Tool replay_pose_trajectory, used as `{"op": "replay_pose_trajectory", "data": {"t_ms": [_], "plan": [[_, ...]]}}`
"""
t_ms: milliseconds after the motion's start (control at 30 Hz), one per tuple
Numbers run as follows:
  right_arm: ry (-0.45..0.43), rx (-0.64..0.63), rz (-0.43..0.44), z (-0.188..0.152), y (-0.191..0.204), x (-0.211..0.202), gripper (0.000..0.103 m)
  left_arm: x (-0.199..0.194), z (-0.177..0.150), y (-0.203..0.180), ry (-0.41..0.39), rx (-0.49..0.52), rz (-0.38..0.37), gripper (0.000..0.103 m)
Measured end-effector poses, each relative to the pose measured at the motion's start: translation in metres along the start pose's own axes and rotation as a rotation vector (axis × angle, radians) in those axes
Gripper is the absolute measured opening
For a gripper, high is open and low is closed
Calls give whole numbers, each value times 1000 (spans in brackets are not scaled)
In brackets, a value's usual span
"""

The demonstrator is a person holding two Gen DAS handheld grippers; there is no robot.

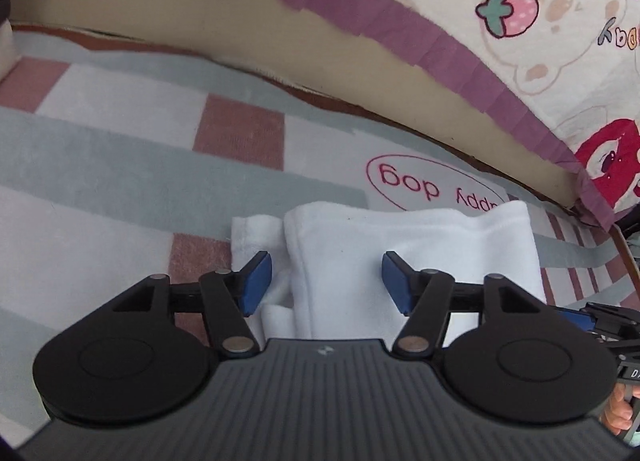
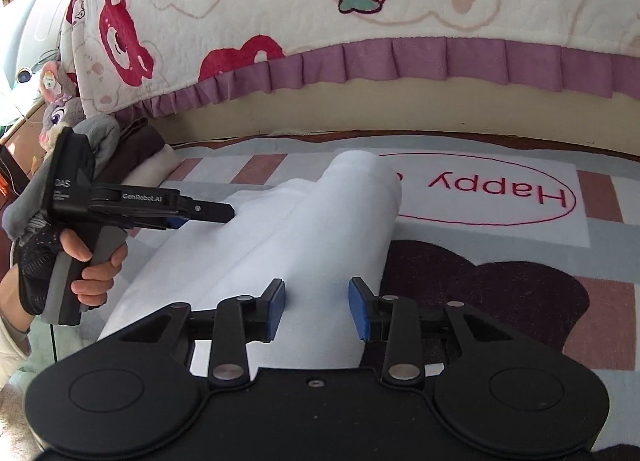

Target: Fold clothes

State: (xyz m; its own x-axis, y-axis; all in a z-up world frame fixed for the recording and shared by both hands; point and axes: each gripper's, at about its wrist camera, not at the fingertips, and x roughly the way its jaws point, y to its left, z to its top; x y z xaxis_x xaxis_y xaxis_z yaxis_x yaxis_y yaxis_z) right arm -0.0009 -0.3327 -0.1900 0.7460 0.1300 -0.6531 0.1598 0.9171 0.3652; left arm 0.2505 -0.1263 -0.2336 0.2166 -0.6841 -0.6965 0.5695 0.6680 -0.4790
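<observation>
Bright, even daylight, perhaps window-lit; fisheye-warped edges, slight blur.

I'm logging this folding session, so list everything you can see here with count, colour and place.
white garment: one, white, partly folded on the rug, between both grippers.
rug: one, grey, white and pink checks with "Happy dog" lettering, under the garment.
bedspread: one, cream with red bears, strawberries and a purple frill, hanging behind the rug.
folded clothes pile: grey, brown and cream items, far left by the bed.
plush toy: one, grey and pink, behind the pile.
left gripper: black with blue pads, open over the garment.
right gripper: same colours, open over the garment.
hand: one, holding the left gripper's handle.
</observation>
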Motion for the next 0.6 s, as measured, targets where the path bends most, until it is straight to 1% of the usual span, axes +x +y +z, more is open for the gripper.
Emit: {"op": "replay_pose_trajectory", "data": {"t_ms": [33, 67, 100, 200, 233, 400, 433, 533, 600], "plan": [[1, 4, 2, -2, -3, -1, 44, -1, -2, -2, -8, 20, -8, 51], [3, 7, 3, -4, -6, -3, 44, -2, -3, -5, -21, 53, -13, 37], [5, 15, 5, -5, -9, -3, 46, -8, -4, -9, -43, 75, -14, 16], [6, 65, 26, -8, -17, 4, 48, -32, -5, -22, -121, 122, -10, 12], [4, 76, 28, -8, -19, 6, 48, -34, -7, -21, -133, 129, 5, 11], [8, 71, -11, -12, -15, 21, 48, -31, -21, -6, -153, 145, 119, 8], [11, 76, -19, -12, -14, 24, 48, -31, -24, -3, -157, 149, 142, 4], [25, 58, -72, -11, -8, 35, 50, -29, -32, 7, -169, 158, 210, 4], [10, 42, -96, -8, 0, 33, 50, -29, -34, 5, -149, 155, 196, 5]]}}
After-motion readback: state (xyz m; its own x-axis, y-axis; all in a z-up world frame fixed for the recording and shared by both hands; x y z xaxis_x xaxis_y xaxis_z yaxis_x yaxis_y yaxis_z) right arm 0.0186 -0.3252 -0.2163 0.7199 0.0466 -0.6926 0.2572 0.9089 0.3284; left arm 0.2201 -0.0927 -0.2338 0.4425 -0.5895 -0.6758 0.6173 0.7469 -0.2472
